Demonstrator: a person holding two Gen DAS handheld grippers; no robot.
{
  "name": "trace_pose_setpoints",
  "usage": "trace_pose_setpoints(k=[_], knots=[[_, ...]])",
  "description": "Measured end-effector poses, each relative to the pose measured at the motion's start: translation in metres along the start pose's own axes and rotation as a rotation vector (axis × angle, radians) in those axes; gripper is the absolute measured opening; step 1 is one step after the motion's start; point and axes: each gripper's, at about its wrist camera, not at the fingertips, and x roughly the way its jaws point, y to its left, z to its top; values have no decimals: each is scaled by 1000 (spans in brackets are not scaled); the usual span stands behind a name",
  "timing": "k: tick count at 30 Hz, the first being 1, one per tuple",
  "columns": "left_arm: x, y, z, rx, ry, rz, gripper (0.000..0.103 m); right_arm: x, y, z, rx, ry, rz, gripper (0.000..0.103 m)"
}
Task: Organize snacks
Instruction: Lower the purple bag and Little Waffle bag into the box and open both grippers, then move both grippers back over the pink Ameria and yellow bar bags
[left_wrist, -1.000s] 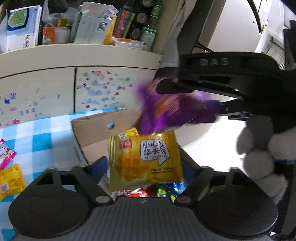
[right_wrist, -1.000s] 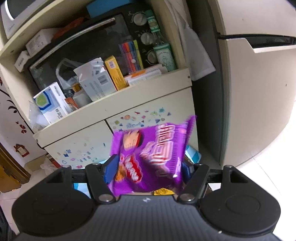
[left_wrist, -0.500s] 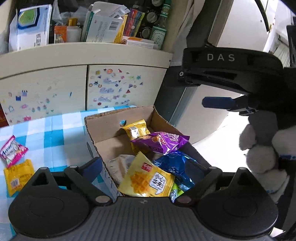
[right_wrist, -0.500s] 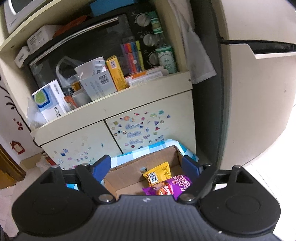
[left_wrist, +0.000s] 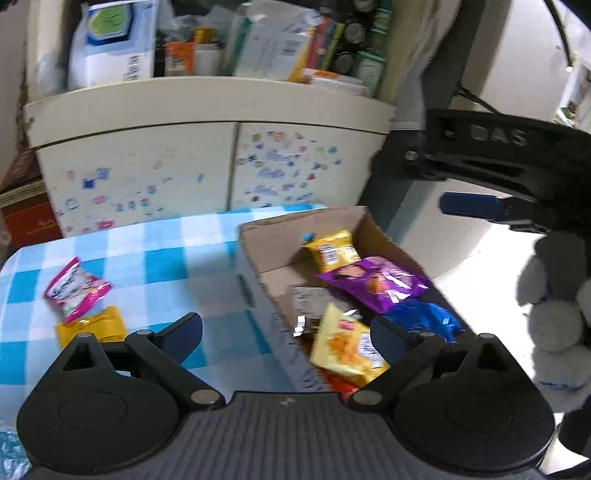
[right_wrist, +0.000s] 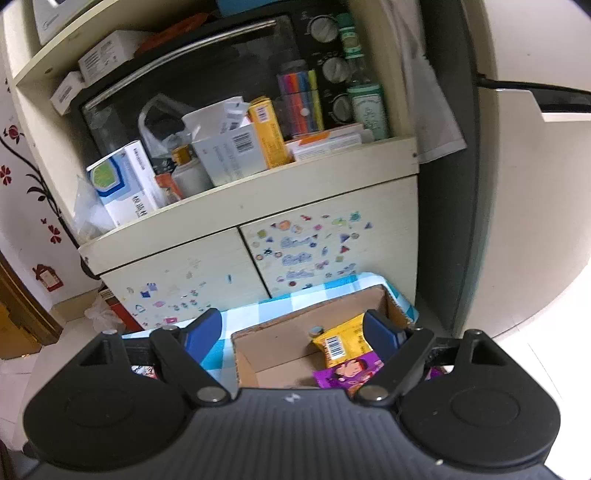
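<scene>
Left wrist view: the left gripper (left_wrist: 286, 328) has just dropped its yellow wafer packet (left_wrist: 347, 347) into the cardboard box (left_wrist: 255, 288) at the counter's right edge; its fingers have been spreading and are empty. A pink packet (left_wrist: 75, 288) and a yellow packet (left_wrist: 92, 326) remain near the left edge.

Right wrist view: the right gripper (right_wrist: 291, 332), fingers spread, empty; its purple packet (right_wrist: 347, 373) now lies in the box.

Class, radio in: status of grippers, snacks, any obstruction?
Left gripper and right gripper open, empty. Purple packet in cardboard box. Pink packet on tablecloth. Nothing blocking.
</scene>
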Motion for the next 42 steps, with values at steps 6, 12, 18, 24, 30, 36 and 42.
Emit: trace_pose_setpoints(k=[6,12,18,24,30,36,42], knots=[[3,26,3,-22,34,85,102,6,15,-4,-25,17,21,84],[1,69,13,-134,30,170,102,11,32,-8,-63,33,52,84],[-3,122,25,-293,3,259,103,16,47,-14,-100,50,75,84],[4,164,31,-407,-22,325,103,20,60,-21,-136,68,95,84],[22,187,30,-466,-14,360,103,29,73,-28,-175,97,116,84],[39,203,30,-522,-8,367,103,35,84,-35,-197,129,148,84],[62,211,41,-505,-3,377,103,37,95,-44,-247,155,171,84]])
